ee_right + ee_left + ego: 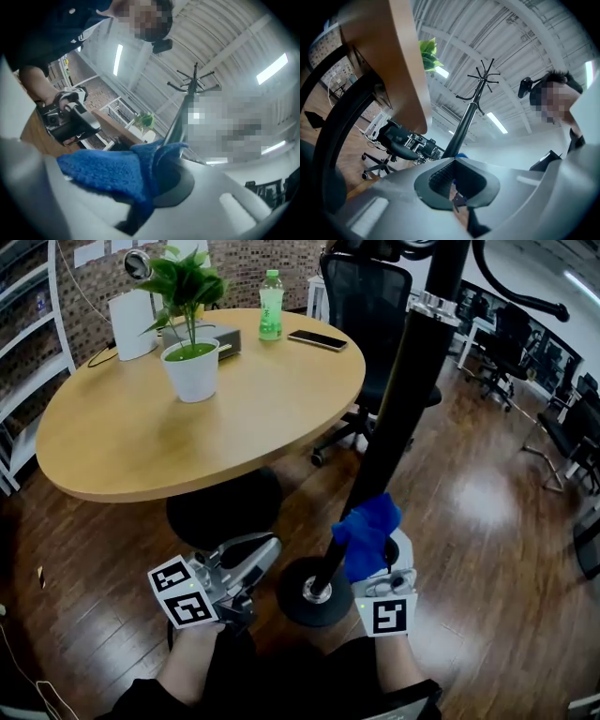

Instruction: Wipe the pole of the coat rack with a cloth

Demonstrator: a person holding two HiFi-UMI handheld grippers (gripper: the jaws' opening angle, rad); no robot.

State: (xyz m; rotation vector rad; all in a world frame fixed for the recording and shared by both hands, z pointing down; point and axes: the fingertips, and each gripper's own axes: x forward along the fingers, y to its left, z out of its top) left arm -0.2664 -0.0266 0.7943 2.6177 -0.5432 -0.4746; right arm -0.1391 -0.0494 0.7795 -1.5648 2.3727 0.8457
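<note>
The black coat rack pole [394, 427] rises at a slant from its round base [314, 594] on the wooden floor. A blue cloth [367, 535] is wrapped against the pole low down, and my right gripper [380, 563] is shut on it. In the right gripper view the cloth [112, 171] bunches between the jaws, with the pole [180, 123] just behind it. My left gripper [255, 557] hovers left of the base, its jaws closed on nothing. In the left gripper view the pole [464, 125] climbs to its hooks beyond the left gripper [457, 183].
A round wooden table [122, 446] on a dark pedestal [225, 507] stands close on the left, carrying a potted plant [192, 352], a green bottle [271, 306] and a phone [317, 339]. A black office chair [366, 306] stands behind the pole.
</note>
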